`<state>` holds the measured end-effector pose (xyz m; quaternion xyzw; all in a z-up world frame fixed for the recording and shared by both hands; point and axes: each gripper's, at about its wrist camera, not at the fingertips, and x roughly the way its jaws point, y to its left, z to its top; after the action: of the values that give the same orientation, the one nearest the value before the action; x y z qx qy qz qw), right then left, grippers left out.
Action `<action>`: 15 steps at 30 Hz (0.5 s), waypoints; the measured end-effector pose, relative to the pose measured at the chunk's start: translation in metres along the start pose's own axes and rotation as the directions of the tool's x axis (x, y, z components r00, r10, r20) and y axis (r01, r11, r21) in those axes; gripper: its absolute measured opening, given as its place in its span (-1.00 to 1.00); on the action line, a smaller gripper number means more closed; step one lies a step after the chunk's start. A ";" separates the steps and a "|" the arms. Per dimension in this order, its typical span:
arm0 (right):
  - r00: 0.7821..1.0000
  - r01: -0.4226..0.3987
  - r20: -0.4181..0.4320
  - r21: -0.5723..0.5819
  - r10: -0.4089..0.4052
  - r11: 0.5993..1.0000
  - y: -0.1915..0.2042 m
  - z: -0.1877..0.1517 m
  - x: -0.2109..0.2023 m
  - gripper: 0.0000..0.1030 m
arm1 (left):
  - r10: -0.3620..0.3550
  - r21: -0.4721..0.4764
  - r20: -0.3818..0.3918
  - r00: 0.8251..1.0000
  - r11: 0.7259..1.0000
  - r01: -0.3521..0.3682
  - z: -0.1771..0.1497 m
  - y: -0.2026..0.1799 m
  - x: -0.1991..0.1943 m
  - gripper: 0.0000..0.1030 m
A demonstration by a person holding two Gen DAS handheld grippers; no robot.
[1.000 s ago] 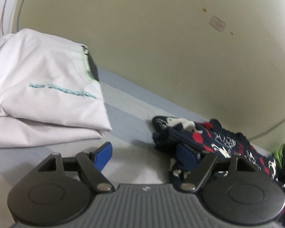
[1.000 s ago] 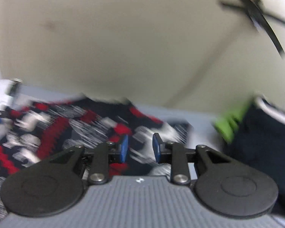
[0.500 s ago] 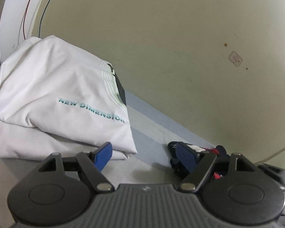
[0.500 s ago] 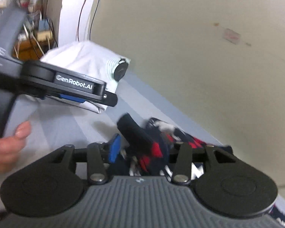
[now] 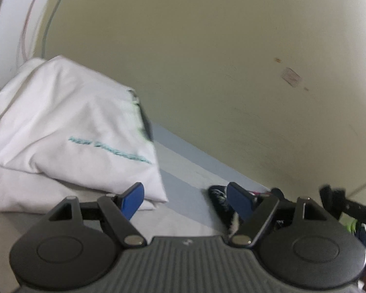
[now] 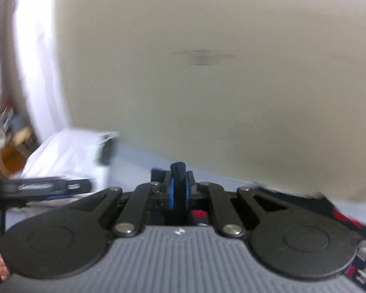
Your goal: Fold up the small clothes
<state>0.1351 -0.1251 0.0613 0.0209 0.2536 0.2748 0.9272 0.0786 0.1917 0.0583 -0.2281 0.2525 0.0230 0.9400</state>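
Right gripper (image 6: 179, 193) jaws just closing, now clamped on dark fold of patterned garment (image 5: 223, 204), rest trailing low right on bed (image 5: 183, 195). Left gripper (image 5: 185, 199) jaws wide apart, empty, garment edge just beside right pad. Both pointing shallowly down toward wall. Folded white shirt (image 5: 68, 131) off left, apart. Next likely: left pinching free edge.

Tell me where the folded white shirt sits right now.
Left wrist view: the white shirt lies on the bed's left side against the wall, left of the patterned garment.
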 end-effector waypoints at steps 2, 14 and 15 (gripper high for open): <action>0.994 0.098 -0.051 0.039 -0.096 0.994 -0.040 -0.013 -0.014 -0.43 | -0.001 0.067 -0.003 1.000 0.998 0.001 -0.006 -0.014 0.001 0.50; 0.984 0.172 0.003 0.220 -0.177 0.960 -0.138 -0.069 -0.101 -0.04 | -0.039 0.395 -0.147 0.988 0.914 0.095 -0.044 -0.144 0.043 0.40; 0.987 0.157 0.005 0.213 -0.162 0.964 -0.136 -0.070 -0.100 -0.05 | -0.024 0.417 -0.161 0.987 0.904 0.090 -0.049 -0.153 0.050 0.38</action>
<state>0.0974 -0.2997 0.0217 0.1021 0.2718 0.1706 0.9416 0.1240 0.0300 0.0601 -0.0274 0.3157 -0.0772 0.9453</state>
